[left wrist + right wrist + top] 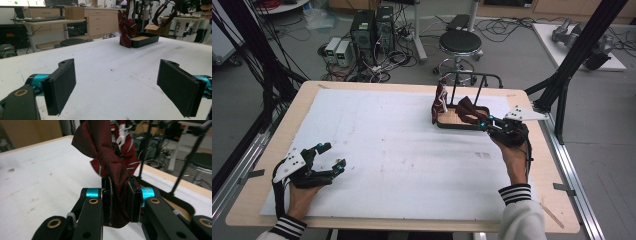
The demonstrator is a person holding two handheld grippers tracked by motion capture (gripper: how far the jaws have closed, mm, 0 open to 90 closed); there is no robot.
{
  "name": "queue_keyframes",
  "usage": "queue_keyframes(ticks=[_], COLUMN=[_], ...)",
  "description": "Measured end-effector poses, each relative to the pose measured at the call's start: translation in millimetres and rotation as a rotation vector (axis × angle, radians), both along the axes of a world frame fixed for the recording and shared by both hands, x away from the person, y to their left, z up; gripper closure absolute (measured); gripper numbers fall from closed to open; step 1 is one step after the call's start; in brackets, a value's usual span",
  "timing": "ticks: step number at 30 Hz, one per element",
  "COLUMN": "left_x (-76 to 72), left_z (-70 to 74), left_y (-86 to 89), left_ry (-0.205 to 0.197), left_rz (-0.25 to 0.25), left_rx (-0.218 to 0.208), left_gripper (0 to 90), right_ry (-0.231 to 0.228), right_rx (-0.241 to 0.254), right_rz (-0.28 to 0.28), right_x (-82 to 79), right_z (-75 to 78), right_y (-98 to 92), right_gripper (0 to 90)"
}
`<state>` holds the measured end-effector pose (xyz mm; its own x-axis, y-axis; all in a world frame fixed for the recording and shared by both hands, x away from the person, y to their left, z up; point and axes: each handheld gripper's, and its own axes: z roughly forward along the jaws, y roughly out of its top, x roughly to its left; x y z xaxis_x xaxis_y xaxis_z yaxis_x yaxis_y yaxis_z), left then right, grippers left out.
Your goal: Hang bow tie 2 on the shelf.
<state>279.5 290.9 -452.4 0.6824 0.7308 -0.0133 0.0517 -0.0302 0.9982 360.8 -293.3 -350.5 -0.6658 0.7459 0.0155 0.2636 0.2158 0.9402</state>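
This is a lab or workshop room. Past the far edge of the table, beyond the right tongs, computer towers and loose cables sit on the grey floor beside a round stool. Ahead of the left tongs stand desks and drawer cabinets.

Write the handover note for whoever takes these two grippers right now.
Right gripper: shut on the plain dark red fabric tie, held above the black tray of the black metal rack at the table's far right.
Left gripper: open, holding nothing, over the white table cover near left.
Done: a striped red tie hangs on the rack's left end.
Left: probably hang the held tie too.
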Motion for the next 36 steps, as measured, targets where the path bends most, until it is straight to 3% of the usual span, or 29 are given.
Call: queue_keyframes(ticks=[18,29,36], left_x=[0.0,0.3,0.5], left_z=[0.0,-0.1,0.0], left_y=[-0.4,0.0,0.2], left_ry=[0.001,0.002,0.004], left_rz=[0.000,0.000,-0.002], left_rx=[-0.001,-0.003,-0.004], left_gripper=[15.8,15.8,15.8], right_ry=[-0.057,-0.081,-0.089], right_rx=[0.094,0.090,0.121], right_rz=[-0.171,-0.266,-0.320], right_x=[2.8,6.0,10.4], right_z=[12.1,17.8,22.2], right_y=[-22.6,-25.7,-33.7], right_gripper=[78.6,78.6,78.6])
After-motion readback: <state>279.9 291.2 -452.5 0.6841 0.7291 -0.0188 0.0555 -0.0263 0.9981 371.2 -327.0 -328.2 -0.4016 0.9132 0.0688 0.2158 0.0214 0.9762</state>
